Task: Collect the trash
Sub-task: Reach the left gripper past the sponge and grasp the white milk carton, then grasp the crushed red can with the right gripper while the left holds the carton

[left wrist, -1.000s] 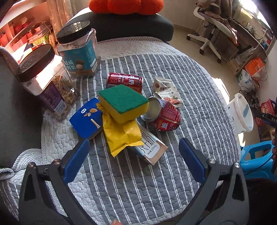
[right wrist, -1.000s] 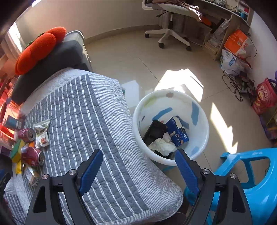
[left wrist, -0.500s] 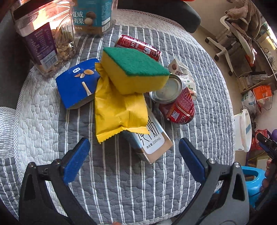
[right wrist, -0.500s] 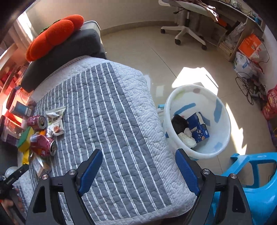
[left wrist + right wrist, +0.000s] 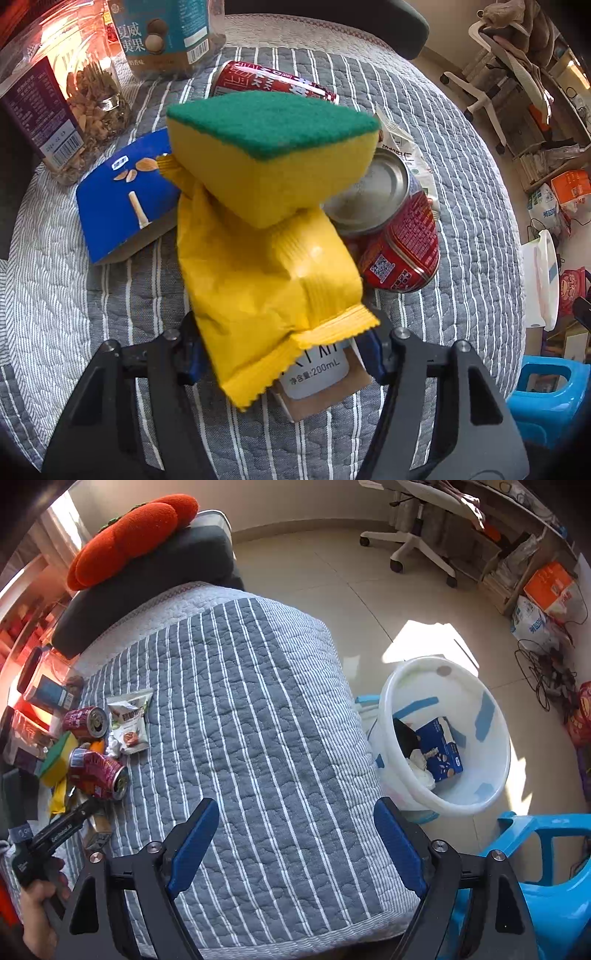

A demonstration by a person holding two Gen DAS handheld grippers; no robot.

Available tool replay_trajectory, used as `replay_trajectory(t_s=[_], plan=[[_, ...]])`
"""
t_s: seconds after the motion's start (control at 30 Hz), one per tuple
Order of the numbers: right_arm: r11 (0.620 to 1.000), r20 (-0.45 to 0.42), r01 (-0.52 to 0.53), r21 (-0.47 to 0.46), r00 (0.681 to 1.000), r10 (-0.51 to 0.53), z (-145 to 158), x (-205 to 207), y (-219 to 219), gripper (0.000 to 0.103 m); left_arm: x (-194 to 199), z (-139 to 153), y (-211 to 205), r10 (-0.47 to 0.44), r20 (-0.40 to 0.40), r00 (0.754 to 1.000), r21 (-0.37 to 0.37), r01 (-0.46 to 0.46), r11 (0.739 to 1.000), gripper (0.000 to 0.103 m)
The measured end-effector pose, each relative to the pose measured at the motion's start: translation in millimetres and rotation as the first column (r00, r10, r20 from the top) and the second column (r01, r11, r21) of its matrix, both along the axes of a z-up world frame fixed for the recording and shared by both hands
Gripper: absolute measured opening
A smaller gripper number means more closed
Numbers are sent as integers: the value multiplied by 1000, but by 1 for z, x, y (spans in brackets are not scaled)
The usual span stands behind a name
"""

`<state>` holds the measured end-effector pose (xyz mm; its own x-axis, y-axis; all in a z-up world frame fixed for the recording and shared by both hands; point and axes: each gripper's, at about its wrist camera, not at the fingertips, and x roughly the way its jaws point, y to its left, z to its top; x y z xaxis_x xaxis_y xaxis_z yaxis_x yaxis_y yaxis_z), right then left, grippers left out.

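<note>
My left hand-held gripper (image 5: 284, 354) is closing around a crinkled yellow wrapper (image 5: 258, 280) and carton (image 5: 317, 384); my right hand-held gripper (image 5: 295, 843) stands open, empty.

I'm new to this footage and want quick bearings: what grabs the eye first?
A green-topped yellow sponge sits atop the trash pile, weighing down a yellow wrapper that drapes toward the closing left tongs. Beside the quilted table, on the floor, stands a white bin already holding a blue box.
</note>
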<state>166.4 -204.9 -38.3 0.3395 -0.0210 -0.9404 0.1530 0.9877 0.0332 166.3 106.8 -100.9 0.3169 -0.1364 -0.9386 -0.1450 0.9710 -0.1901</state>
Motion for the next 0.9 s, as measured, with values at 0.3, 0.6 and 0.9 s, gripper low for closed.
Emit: replay_trajectory(t_s=[0.3,0.6,0.9], plan=[[1000,1,4,5,1000,-4,-1,2,4,87,-31,42,-4,-124,64,990,-128,131,983,59],[999,-4,-35,9,999,35,-6,11,36,87,-50,100,14,-116,225,968,-204,163,965,59],[991,-26,-131,37,991,132,-24,37,97,87,-46,113,46,-69,295,953,-108,105,989,59]])
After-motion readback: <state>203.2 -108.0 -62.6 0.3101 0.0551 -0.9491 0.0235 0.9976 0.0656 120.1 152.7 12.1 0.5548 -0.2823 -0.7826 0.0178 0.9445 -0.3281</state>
